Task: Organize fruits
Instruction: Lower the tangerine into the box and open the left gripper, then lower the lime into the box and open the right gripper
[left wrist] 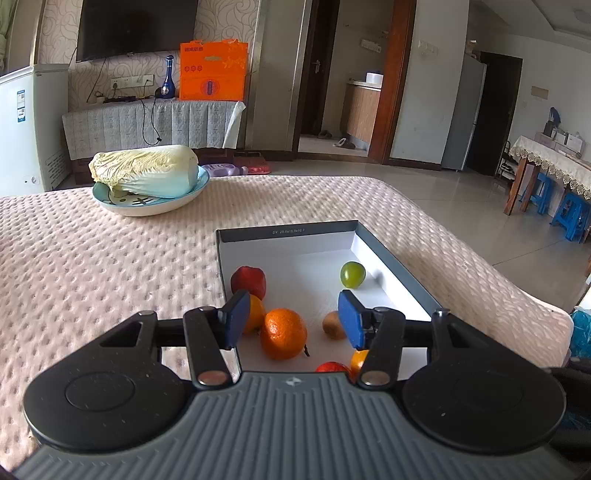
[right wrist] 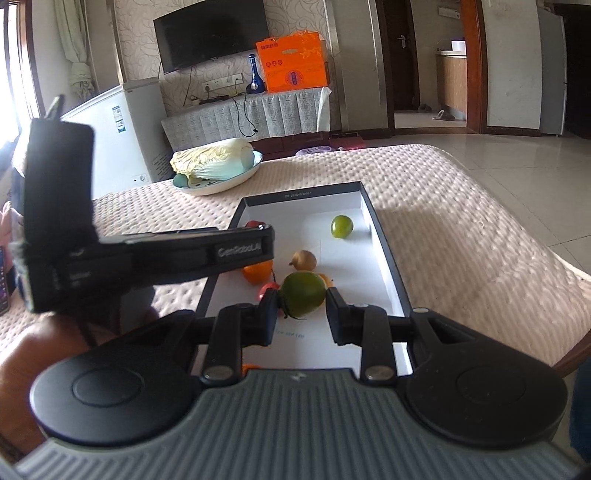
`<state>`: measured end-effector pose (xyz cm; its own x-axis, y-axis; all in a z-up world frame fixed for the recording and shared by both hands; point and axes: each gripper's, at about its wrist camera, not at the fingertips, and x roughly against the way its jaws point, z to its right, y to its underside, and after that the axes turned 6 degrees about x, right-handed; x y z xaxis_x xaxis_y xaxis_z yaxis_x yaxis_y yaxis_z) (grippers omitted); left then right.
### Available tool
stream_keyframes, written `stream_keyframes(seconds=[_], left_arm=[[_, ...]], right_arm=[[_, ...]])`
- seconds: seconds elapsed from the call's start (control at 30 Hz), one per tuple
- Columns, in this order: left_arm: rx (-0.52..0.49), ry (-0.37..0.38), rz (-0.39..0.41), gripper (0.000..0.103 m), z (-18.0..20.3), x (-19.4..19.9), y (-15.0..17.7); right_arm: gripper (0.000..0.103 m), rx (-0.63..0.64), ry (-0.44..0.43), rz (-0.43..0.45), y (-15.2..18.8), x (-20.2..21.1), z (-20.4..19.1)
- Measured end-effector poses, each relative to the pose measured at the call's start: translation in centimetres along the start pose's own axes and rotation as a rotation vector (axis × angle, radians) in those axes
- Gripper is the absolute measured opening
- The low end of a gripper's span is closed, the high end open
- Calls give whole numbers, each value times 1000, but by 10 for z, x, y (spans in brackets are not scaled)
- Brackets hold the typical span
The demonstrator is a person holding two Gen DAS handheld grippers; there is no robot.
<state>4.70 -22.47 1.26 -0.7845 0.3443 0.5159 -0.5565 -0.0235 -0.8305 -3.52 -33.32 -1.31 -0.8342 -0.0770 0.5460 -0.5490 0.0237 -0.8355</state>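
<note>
Black left tool (right wrist: 207,254) hides part of the box's (right wrist: 388,266) fruit

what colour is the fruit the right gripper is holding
Green fruit, between the right gripper pads; clearest in the right wrist view.

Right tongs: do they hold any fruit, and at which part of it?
Yes. The right tongs hold a green-orange citrus fruit by its two opposite sides, over the box.

Looks like somebody's living room: wall-mounted TV (left wrist: 136,27), chest freezer (left wrist: 33,125), tiled floor (left wrist: 461,206), kitchen doorway (left wrist: 347,74) behind.
</note>
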Motion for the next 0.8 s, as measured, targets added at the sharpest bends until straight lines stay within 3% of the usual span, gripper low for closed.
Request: stream_keyframes(seconds=[0.37, 0.8], left_arm=[[8, -14, 11, 59, -7, 5, -3], [23, -56, 19, 59, -29, 16, -4]], right_arm=[[32, 52, 15, 20, -5, -9, -5], [33, 11, 23, 21, -8, -21, 3]])
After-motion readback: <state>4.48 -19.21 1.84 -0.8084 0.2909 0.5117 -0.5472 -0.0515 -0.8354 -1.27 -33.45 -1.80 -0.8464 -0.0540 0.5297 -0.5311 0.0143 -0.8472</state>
